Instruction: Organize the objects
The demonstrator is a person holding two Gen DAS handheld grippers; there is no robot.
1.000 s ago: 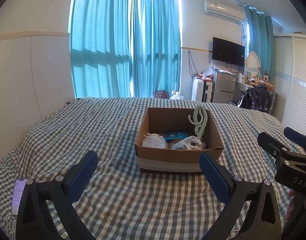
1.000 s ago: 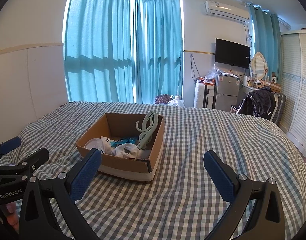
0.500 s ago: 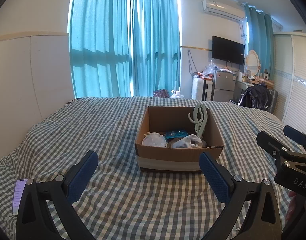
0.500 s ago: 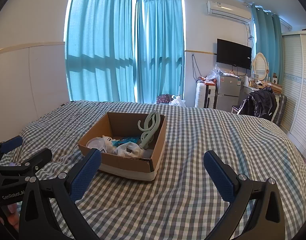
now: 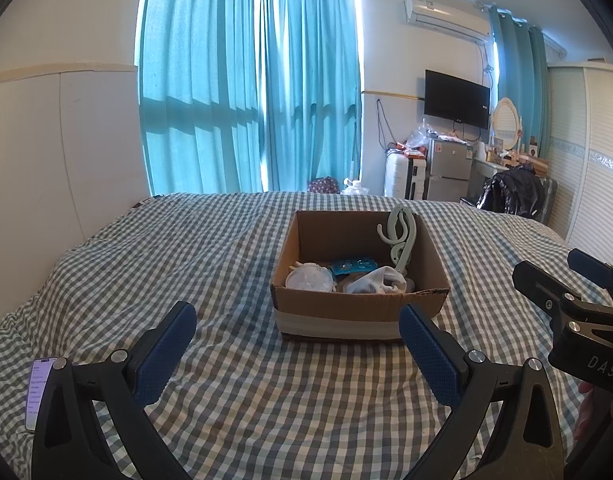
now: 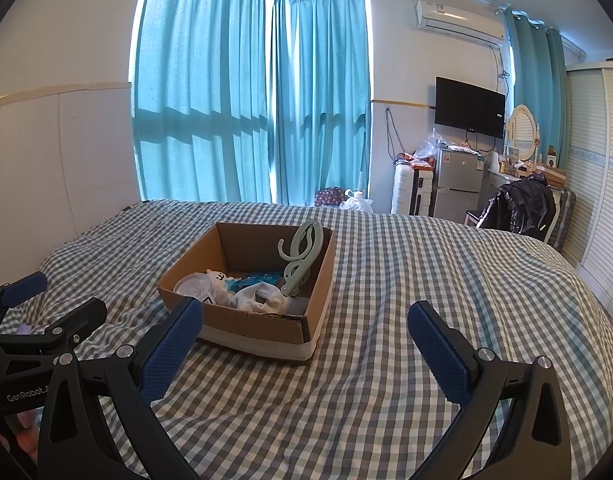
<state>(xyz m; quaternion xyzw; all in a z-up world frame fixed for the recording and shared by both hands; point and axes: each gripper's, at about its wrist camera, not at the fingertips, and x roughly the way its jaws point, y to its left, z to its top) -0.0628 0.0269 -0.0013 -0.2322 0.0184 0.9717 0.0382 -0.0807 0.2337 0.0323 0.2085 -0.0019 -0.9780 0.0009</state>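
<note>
An open cardboard box (image 5: 358, 314) (image 6: 266, 326) sits on the checked bedspread. Inside it are a pale green folding hanger (image 5: 400, 236) (image 6: 300, 254) leaning on the right wall, a white sock (image 5: 376, 282) (image 6: 262, 298), a blue packet (image 5: 352, 266) (image 6: 258, 279) and a clear round lid (image 5: 308, 280) (image 6: 192, 284). My left gripper (image 5: 296, 354) is open and empty, short of the box's front. My right gripper (image 6: 304, 354) is open and empty, in front of the box's right corner. Each gripper shows in the other's view.
A phone (image 5: 38, 386) lies on the bed at the left. A white headboard wall (image 5: 46, 152) runs along the left. Teal curtains (image 5: 250, 100), a fridge (image 5: 448, 170), a TV (image 5: 456, 100) and a wardrobe (image 5: 594, 160) stand beyond the bed.
Both views have drifted slightly; the box sits marginally higher in frame. Both grippers stay open and empty.
</note>
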